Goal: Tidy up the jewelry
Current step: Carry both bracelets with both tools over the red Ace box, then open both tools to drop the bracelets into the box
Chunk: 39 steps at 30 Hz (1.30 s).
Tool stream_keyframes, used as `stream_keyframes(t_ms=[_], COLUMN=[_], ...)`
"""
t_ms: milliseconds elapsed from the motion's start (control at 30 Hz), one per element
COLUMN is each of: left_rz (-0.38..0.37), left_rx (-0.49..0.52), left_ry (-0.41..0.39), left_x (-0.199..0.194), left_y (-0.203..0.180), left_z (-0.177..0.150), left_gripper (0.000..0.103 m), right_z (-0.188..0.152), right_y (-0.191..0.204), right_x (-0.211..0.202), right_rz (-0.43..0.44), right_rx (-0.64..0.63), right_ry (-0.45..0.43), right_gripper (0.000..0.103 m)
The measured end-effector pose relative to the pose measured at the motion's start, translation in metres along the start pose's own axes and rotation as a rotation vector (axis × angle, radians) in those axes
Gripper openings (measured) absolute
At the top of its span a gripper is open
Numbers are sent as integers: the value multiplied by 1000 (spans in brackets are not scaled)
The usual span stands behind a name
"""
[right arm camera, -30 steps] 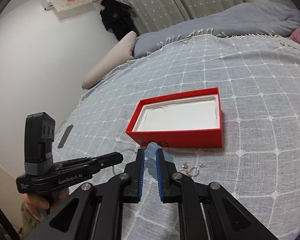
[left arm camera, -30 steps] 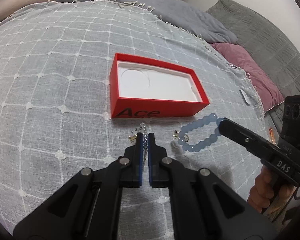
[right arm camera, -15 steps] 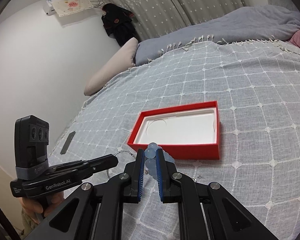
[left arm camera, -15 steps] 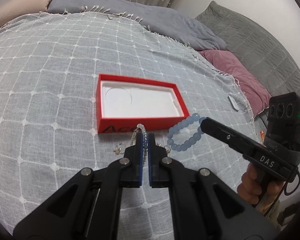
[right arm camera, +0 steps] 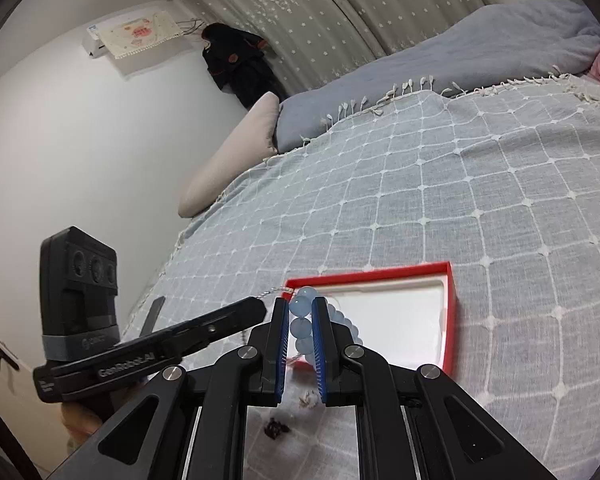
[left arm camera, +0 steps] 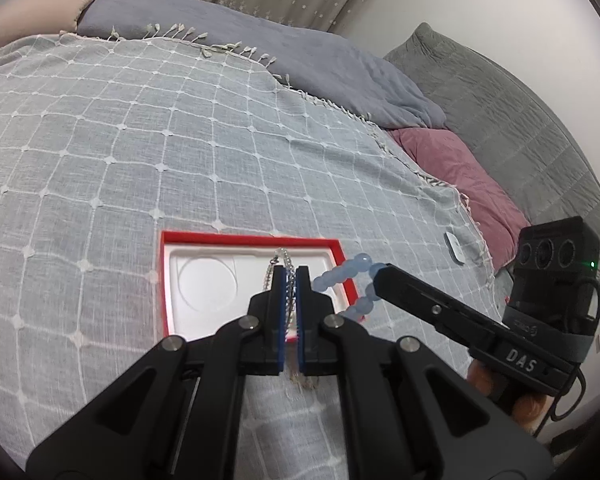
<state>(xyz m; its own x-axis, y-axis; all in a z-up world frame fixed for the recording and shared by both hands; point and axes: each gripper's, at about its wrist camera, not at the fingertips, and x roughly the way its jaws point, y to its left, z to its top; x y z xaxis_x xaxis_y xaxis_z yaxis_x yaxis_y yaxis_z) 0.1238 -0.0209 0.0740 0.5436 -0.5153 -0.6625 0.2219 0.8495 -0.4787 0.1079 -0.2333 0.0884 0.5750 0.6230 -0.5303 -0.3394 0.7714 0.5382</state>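
Note:
A red box with a white moulded insert lies open on the grey checked bedspread, also seen in the right wrist view as the red box. My left gripper is shut on a thin silver chain, which hangs in a loop over the box's insert. My right gripper is shut on a pale blue bead bracelet, held above the box's near left corner. From the left wrist view the bracelet dangles from the right gripper at the box's right edge.
Small loose jewelry pieces and a dark item lie on the bedspread near me. Pillows, a grey blanket and a pink cushion ring the bed. A dark flat object rests at the bed's left edge.
Both grippers have lifted off the bedspread and moved forward over the red box, carrying the chain and the bracelet with them. The small pieces stay behind on the bedspread.

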Motion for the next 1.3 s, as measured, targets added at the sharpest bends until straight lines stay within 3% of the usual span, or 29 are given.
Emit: stream_keyframes(t_ms=[167,433,733,833,900,933,967,1000,1167,1300], left_rz=[40,129,155,167,161,165,190,216,220,247], left_rx=[-40,-46,-37,-37,-33,-26,-15,0,12,30], left_ry=[53,56,114,96,75,70,65,60,27,-3], left_x=[24,25,36,28,19,16,13,10,-9,-19], left_y=[25,41,46,46,46,45,44,42,37,31], left_z=[-2,-1,-8,-7,-8,-9,-12,-15,-27,-32], left_gripper=[5,5,5,8,14,16,25,30,33,46], right_z=[5,1,-2,-4,-6,-7,-9,-9,-19,-24], right_y=[-12,-52,-45,-40,-36,-34,-32,-29,-16,-13], right_x=[17,28,24,19,14,10,7,4,-15,-24], right_rz=[-36,-127,-168,-192,-196,-192,-187,-182,-197,-191], right_rx=[12,119,74,45,26,20,17,12,-25,-11], right_ry=[22,48,51,48,40,35,32,29,7,4], right_gripper=[12,15,15,15,20,29,39,43,51,55])
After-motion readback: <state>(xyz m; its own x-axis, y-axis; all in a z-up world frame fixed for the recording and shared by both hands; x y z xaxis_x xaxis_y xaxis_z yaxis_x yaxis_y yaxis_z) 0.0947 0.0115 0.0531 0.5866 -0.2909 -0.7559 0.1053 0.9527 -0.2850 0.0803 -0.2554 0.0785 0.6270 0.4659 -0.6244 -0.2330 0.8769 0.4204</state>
